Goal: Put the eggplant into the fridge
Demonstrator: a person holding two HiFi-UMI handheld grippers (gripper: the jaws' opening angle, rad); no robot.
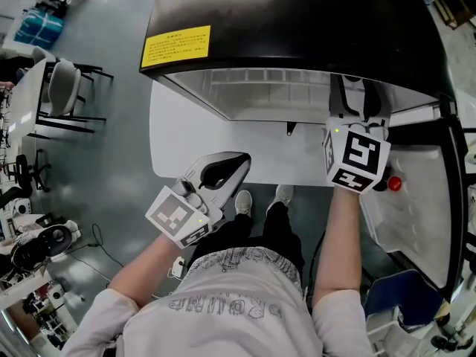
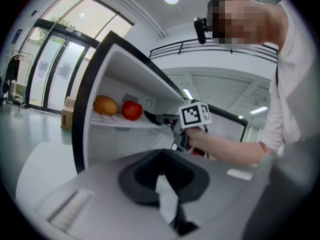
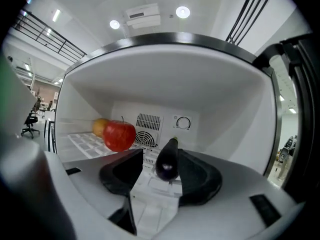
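Observation:
A dark purple eggplant [image 3: 167, 159] lies between the jaws of my right gripper [image 3: 161, 153], deep inside the open fridge [image 1: 297, 21]. It rests against the right jaw, and a gap separates it from the left jaw, so the jaws stand wide open. From above, my right gripper [image 1: 355, 95] reaches under the fridge's black top onto the white shelf [image 3: 85, 143]. My left gripper [image 1: 236, 158] hovers outside the fridge in front of its opening, shut, with nothing between its jaws.
A red apple [image 3: 119, 135] and an orange fruit [image 3: 100, 126] sit on the shelf to the left of the eggplant. A vent grille [image 3: 148, 121] and a dial [image 3: 183, 123] are on the back wall. The fridge door [image 1: 416, 192] hangs open on the right.

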